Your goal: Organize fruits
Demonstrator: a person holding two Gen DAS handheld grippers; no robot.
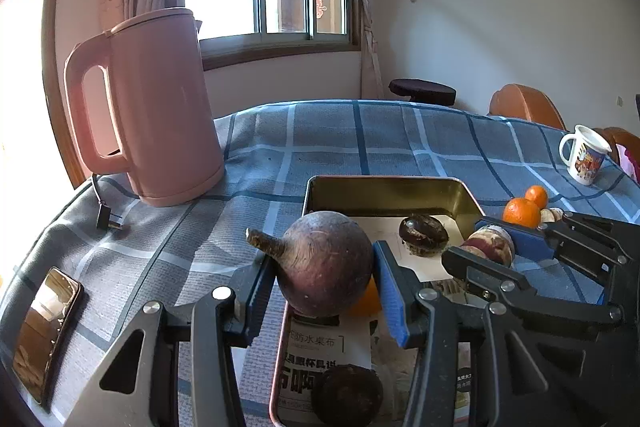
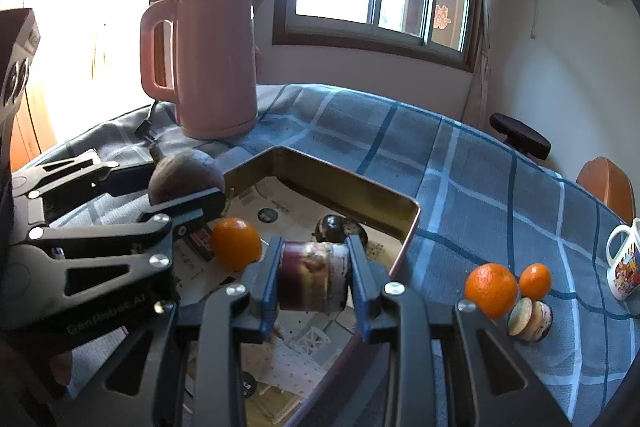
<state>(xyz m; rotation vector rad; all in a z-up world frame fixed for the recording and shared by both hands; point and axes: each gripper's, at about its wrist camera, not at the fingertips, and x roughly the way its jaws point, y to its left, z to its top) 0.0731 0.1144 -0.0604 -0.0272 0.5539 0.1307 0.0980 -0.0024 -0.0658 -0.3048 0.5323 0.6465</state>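
A round purple-brown root with a stub tail [image 1: 326, 263] is clamped in the left hand-held gripper [image 1: 320, 281] and a cut purple-and-cream chunk [image 2: 313, 277] in the right hand-held gripper [image 2: 314, 281], both held over the paper-lined gold metal tin [image 2: 348, 175], seemingly for placing inside.

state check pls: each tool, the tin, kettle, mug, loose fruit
left tool: shut on purple round root, held over the tin
right tool: shut on cut purple chunk
tin: open, paper-lined, partly filled
pink kettle: lid closed, unplugged
mug: upright
two oranges: on cloth, outside tin
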